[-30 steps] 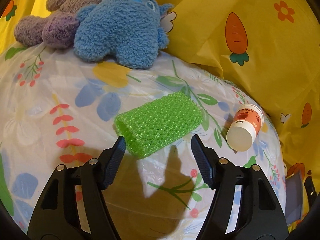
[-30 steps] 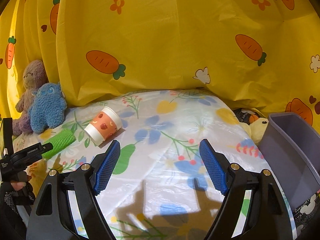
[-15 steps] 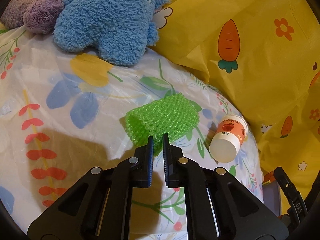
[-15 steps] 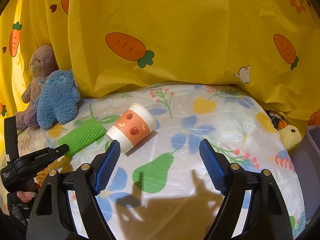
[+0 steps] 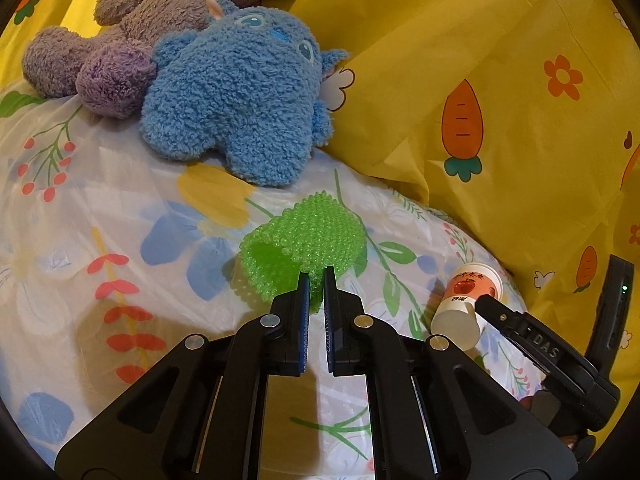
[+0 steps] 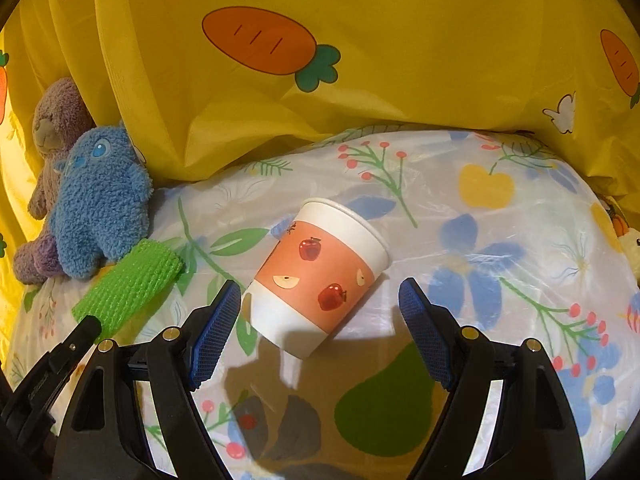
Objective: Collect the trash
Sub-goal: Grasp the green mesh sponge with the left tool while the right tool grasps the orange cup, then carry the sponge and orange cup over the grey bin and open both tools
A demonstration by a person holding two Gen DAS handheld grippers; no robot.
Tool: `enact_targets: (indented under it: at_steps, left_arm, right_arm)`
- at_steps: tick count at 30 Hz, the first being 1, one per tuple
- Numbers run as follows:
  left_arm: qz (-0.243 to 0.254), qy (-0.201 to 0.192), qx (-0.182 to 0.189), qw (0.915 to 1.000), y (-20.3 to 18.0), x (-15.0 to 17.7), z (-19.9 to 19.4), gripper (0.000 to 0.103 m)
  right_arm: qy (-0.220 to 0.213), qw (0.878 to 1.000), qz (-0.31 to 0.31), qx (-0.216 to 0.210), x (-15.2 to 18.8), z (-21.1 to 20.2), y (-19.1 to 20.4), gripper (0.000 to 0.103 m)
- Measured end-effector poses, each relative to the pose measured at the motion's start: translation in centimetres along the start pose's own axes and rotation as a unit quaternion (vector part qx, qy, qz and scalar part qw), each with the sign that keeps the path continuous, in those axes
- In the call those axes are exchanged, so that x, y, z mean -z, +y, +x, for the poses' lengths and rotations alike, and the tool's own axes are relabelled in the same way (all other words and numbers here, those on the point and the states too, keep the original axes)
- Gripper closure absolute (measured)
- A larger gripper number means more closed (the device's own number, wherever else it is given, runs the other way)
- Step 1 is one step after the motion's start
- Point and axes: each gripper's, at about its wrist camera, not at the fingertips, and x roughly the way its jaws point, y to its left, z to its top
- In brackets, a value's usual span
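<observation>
- The floral plastic sheet (image 6: 500, 264) spreads over a rounded, cushiony surface and carries everything, with the yellow carrot-print cloth (image 6: 360, 100) bunched up behind it like a backdrop.
- Two plush toys sit at the far left edge, the blue plush monster (image 5: 240, 92) leaning against the purple plush bear (image 5: 120, 56); they look like belongings, not trash, which is probably why neither tool aims at them.
- The paper cup (image 6: 320, 272) with its apple print lies tipped on its side, rim toward the cloth, base toward the camera.
- The right gripper (image 6: 320, 328) straddles that cup with its jaws spread wide, blue pads on either flank, touching nothing so far. I judge it is lining up to squeeze across the cup's body.
- The green foam fruit net (image 5: 304, 240) lies just left of the cup, near the blue monster's feet, its open end facing left in the left wrist view.
- The left gripper (image 5: 315, 280) has its jaws drawn nearly together, pinching the net's near edge; a sliver of green shows between the pads. A soft mesh like this squashes flat, so a narrow pinch makes sense.
- One worry: the hold is only on the fringe, so the net could slip free on the lift.
</observation>
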Motion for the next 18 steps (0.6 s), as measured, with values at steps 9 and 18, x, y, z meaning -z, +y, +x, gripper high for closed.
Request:
enact_targets:
  at_steps: [9, 18]
  left_arm:
    - [0.003, 0.008, 0.012, 0.9999, -0.3, 0.3, 0.3, 0.097]
    - [0.013, 0.014, 0.031, 0.9994, -0.7, 0.4, 0.3, 0.097]
  right_arm:
    - [0.018, 0.999, 0.027, -0.019, -0.1, 1.5, 0.4, 0.037]
    - [-0.037, 0.999, -0.025, 0.007, 1.2, -3.1, -0.4, 0.044]
